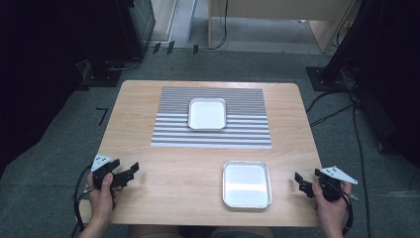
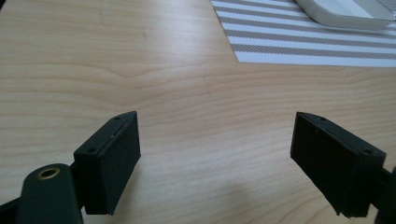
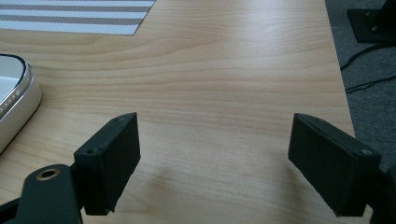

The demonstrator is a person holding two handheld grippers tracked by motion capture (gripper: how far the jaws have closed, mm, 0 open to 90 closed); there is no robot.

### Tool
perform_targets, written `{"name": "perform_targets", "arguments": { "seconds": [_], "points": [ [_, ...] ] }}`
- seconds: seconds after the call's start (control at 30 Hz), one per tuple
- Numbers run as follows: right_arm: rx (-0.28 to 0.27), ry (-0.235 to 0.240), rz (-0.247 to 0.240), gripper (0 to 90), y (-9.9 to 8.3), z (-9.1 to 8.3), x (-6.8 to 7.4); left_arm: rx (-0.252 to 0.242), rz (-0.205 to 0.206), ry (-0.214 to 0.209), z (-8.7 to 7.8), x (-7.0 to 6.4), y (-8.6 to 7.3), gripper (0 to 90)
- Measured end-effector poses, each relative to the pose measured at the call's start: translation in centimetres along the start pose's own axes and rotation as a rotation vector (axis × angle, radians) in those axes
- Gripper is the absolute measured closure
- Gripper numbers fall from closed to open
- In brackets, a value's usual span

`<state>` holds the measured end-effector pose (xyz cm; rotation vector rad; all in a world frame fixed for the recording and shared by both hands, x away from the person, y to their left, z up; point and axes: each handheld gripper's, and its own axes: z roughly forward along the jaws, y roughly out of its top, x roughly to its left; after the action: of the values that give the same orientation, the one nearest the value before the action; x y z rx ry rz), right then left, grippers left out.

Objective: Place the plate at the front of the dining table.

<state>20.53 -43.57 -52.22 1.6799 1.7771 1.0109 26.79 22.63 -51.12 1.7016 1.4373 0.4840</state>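
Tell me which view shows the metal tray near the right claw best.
The high view: the silver tray lies whole on the bare wood, all four rims visible, apart from the right claw. The right gripper view catches just its rounded corner at the left edge. The left gripper view shows the other tray on the striped mat.

2 trays [image 1: 207, 114] [image 1: 246, 184], 1 striped mat [image 1: 212, 134], 2 claws [image 1: 126, 172] [image 1: 303, 182], 1 table [image 1: 173, 168]

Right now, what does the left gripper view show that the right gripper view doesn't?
The left gripper view has the white tray resting on the striped mat. The right gripper view has the near metal tray on bare wood, the table's edge, and grey floor with cables. Both show open black jaws over the wooden table, holding nothing, and some striped mat.
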Motion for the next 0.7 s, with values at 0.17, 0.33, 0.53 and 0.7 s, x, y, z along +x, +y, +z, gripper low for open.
{"name": "perform_targets", "arguments": {
  "seconds": [0.17, 0.33, 0.53, 0.7],
  "points": [
    [0.015, -0.012, -0.017, 16.8, -0.2, -0.2, 0.3, 0.015, 0.002, 0.019, -0.9, 0.6, -0.7, 15.8],
    [0.055, -0.025, -0.052, 16.7, -0.5, -0.2, 0.9, 0.03, 0.009, 0.034, -1.6, 1.0, -1.3, 15.8],
    [0.085, -0.057, -0.081, 16.5, -0.8, -0.2, 1.6, 0.048, 0.026, 0.056, -2.4, 1.3, -1.9, 15.8],
    [0.087, -0.066, -0.085, 16.3, -0.8, -0.3, 1.8, 0.059, 0.044, 0.074, -2.9, 1.5, -2.3, 15.8]
  ]
}}
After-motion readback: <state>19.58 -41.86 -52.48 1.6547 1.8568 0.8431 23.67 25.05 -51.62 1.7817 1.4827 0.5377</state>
